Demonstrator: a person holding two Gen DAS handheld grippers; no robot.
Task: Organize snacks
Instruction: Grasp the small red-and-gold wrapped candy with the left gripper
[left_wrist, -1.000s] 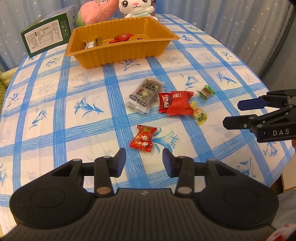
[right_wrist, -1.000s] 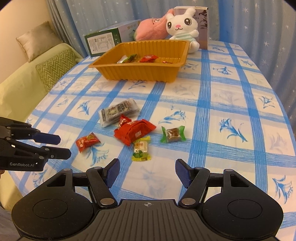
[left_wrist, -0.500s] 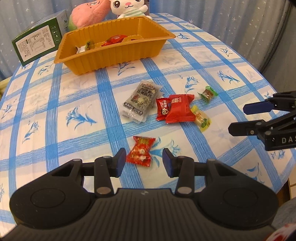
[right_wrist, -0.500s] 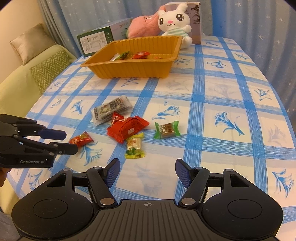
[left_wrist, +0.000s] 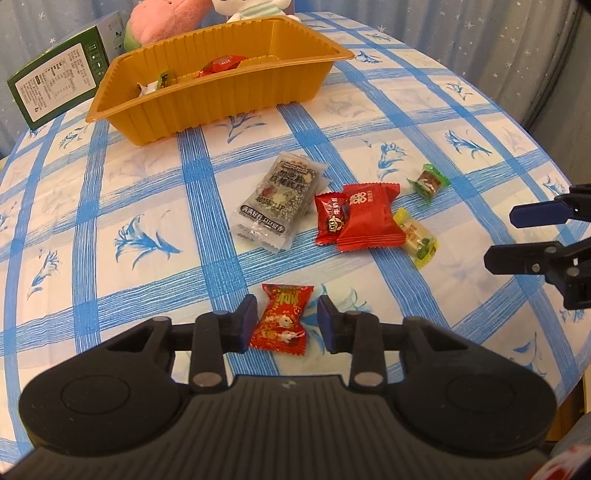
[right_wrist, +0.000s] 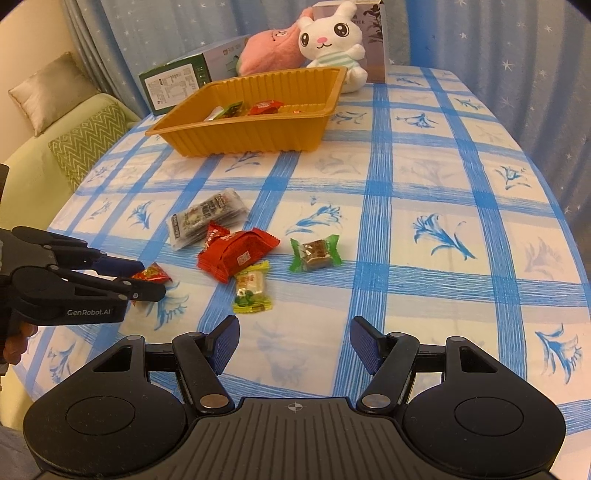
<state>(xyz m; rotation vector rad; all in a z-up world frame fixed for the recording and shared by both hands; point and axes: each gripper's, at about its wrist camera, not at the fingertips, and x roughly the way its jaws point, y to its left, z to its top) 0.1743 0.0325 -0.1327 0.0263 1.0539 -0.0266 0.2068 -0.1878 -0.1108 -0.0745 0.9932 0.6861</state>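
The table (right_wrist: 424, 155), covered in a blue-checked cloth with flower prints, carries everything here. At its far end sits an orange tray (left_wrist: 221, 92) with a few wrapped sweets already inside, and behind it stand a green box (left_wrist: 55, 88), a pink plush (right_wrist: 269, 55) and a white bunny toy (right_wrist: 332, 44).

The left gripper (left_wrist: 284, 325) is held low over the near edge of the table, pointing toward the tray. Its jaws are spread, one on each side of a small red candy (left_wrist: 284, 317) lying on the cloth; whether the pads touch the wrapper cannot be told.

The right gripper (right_wrist: 293, 343) hangs above the table's near side, jaws wide apart and holding nothing, well apart from the sweets ahead of it.

Between the grippers and the tray lies a loose cluster: a grey clear packet (left_wrist: 280, 201), beside it a big red packet (left_wrist: 365, 218) overlapping a smaller red one (left_wrist: 330, 218), a yellow candy (left_wrist: 417, 236) touching the big red packet, and a green-wrapped candy (left_wrist: 428, 182) near them.
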